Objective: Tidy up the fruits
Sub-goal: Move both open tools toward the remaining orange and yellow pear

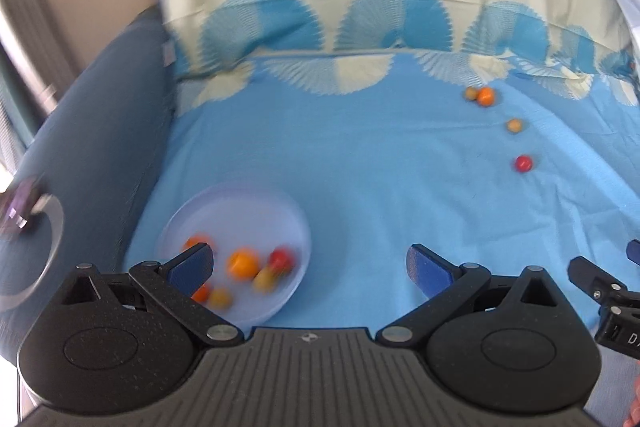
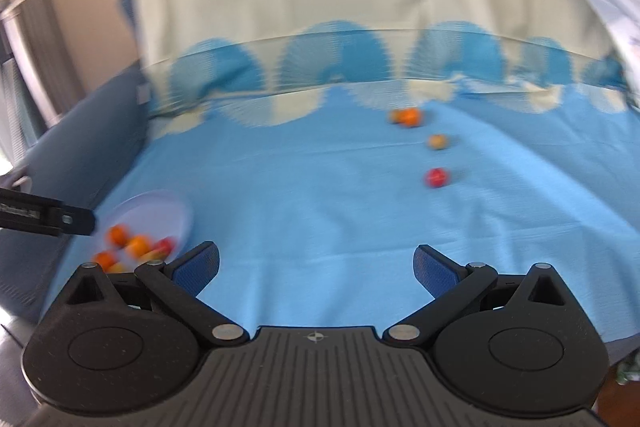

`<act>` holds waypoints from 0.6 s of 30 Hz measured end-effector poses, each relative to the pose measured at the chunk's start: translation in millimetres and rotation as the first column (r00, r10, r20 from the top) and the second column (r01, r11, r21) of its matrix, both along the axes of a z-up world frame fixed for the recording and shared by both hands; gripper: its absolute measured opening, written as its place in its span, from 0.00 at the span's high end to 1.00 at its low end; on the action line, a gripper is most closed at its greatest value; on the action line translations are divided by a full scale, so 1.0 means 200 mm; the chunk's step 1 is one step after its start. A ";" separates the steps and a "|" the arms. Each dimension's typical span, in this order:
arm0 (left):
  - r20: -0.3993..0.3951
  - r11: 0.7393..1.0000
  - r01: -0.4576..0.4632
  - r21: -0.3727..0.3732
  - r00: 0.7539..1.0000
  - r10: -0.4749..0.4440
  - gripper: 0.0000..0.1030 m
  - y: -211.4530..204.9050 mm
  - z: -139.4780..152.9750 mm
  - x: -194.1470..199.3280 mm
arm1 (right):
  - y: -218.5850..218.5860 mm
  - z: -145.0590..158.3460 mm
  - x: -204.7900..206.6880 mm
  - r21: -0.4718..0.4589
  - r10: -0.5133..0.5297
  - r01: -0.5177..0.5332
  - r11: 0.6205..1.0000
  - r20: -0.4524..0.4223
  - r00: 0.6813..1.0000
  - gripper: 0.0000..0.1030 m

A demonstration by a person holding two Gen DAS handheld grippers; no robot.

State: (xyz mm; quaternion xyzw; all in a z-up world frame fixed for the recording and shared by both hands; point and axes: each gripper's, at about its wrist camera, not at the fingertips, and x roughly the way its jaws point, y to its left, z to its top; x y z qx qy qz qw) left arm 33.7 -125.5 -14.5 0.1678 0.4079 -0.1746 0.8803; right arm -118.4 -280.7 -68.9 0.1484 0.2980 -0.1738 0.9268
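Left gripper (image 1: 310, 265): spread wide, nothing between the blue pads, poised low above the blue sheet (image 1: 360, 167) just right of the pale plate (image 1: 240, 203). Left finger pad overlapping the plate's near rim in the left wrist view.

Right gripper (image 2: 316, 265): likewise spread wide and empty, over bare sheet, with the plate (image 2: 160, 207) off to its left.

Plate contents: several small fruits, orange, yellow and one red, clustered toward the near side; exact count unclear through blur.

Loose fruit on the sheet, well apart from the plate, toward the far right: red fruit (image 1: 523, 163) nearest, yellowish fruit (image 1: 514, 125) beyond it, then orange fruit (image 1: 485, 95) touching a smaller brownish fruit (image 1: 471, 93) close to the patterned fold of cloth.

Dark blue cushion (image 1: 92, 131) bordering the sheet on the left. Both views motion-blurred.
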 end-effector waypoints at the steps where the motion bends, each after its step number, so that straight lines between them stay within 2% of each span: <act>1: -0.002 1.000 0.017 -0.002 1.000 -0.017 0.00 -0.09 -0.01 0.05 | -0.07 -0.01 0.02 -0.005 -0.027 0.027 1.000 -0.001 1.000 0.01; 6: 0.028 0.995 0.103 -0.002 0.994 -0.103 0.00 -0.58 -0.11 0.35 | -0.43 -0.10 0.18 -0.043 -0.130 0.129 0.991 -0.008 0.992 0.01; 9: -0.002 0.991 0.135 -0.006 0.991 -0.135 0.00 -0.87 -0.22 0.57 | -0.64 -0.17 0.33 -0.061 -0.160 0.158 0.986 -0.027 0.987 0.01; 14: -0.061 0.989 0.146 -0.027 0.987 -0.147 0.00 -1.28 -0.39 0.88 | -0.95 -0.33 0.64 -0.079 -0.137 0.133 0.988 -0.046 0.989 0.01; 18: -0.093 0.992 0.122 -0.009 0.988 -0.122 0.00 -1.48 -0.54 1.03 | -1.19 -0.49 0.90 -0.047 -0.083 0.080 0.996 -0.083 0.993 0.01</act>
